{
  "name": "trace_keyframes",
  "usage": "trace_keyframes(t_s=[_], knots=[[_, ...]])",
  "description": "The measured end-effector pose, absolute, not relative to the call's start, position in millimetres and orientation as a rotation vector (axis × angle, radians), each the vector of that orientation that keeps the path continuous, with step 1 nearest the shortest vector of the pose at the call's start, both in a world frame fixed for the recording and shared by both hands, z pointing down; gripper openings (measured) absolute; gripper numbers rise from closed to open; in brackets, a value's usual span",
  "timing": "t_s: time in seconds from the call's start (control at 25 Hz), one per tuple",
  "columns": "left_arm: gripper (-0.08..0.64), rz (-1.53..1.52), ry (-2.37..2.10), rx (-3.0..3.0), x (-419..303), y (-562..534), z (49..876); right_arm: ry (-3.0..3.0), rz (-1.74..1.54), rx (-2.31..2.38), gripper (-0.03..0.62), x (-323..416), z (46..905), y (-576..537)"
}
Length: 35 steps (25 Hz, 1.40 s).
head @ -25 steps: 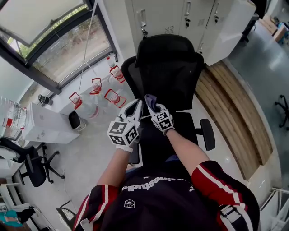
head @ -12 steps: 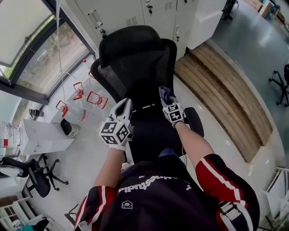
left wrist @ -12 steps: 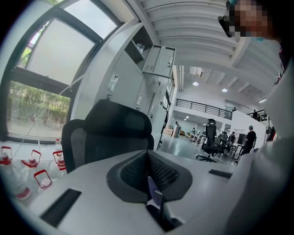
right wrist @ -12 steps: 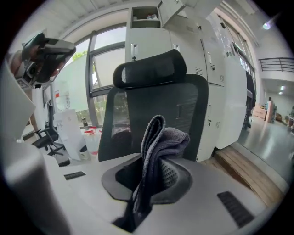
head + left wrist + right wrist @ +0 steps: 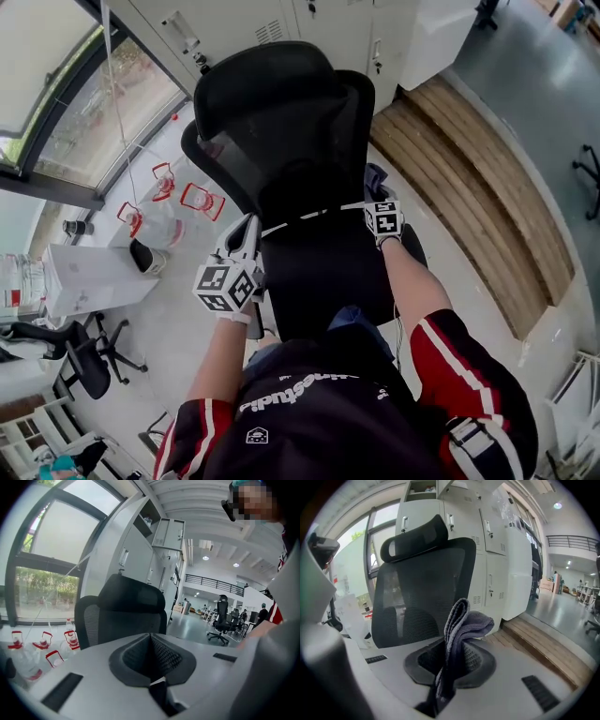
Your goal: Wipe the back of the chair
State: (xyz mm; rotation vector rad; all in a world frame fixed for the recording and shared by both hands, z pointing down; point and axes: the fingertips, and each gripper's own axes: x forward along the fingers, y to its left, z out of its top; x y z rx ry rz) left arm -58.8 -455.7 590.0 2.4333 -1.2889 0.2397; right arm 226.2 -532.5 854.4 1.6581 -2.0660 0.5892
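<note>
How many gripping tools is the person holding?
2. The left tool, shut and empty, left of the chair; the right tool, gripping a grey cloth, at its right edge.

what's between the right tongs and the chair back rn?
Only the folded grey cloth clamped in the right tongs; it sticks out toward the mesh backrest. Nothing else lies there, per the right gripper view.

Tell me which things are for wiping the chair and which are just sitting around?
For the job:
- black chair
- grey cloth, held by the right gripper

Just lying about:
- water jugs with red handles
- white lockers
- wooden platform
- another office chair
</note>
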Motion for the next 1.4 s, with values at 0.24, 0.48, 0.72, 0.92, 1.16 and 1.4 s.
trace_keyframes(t_s=[0.24,0.48,0.72,0.92,1.16,1.4], knots=[[0.025,0.271,-1.365,2.360,-97.5,-460.9,603.5,-2.034,0.645,1.629,0.057,222.0,884.8,-546.0],[0.025,0.285,-1.401,2.340,-135.2,-462.9,599.7,-2.010,0.669,1.634,0.057,204.8,891.6,-550.9],[0.025,0.271,-1.448,2.321,-186.0,-456.3,591.4,-2.046,0.625,1.562,0.057,144.9,885.3,-553.9],[0.025,0.246,-1.501,2.270,-238.3,-446.0,593.4,-2.104,0.571,1.443,0.057,68.9,881.4,-557.3],[0.025,0.240,-1.566,2.244,-298.8,-428.3,588.6,-2.156,0.540,1.324,0.057,-18.3,886.2,-555.0],[0.025,0.236,-1.653,2.181,-368.8,-402.0,592.3,-2.219,0.527,1.187,0.057,-120.2,896.8,-540.6]])
